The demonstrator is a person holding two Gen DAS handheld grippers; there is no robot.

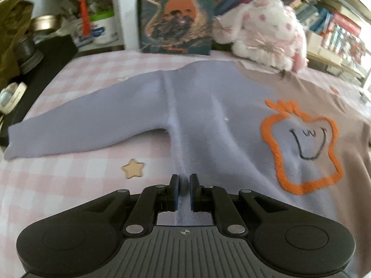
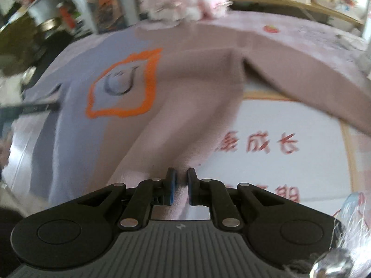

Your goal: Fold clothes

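A soft two-tone sweater [image 1: 208,120], lavender on one half and dusty pink-brown on the other with an orange-outlined smiling shape [image 1: 301,148] on its chest, lies spread flat on the pink-and-white checked surface [image 1: 58,180], its lavender sleeve reaching toward nine o'clock in the left wrist view. The left claw [image 1: 183,185] is clenched on a raised ridge of the lavender hem at six o'clock, and the right claw [image 2: 180,180] is clenched on the pink-brown hem. A white plush toy [image 1: 266,27] sits at one o'clock beyond the collar, beside an upright book [image 1: 176,14] at twelve.
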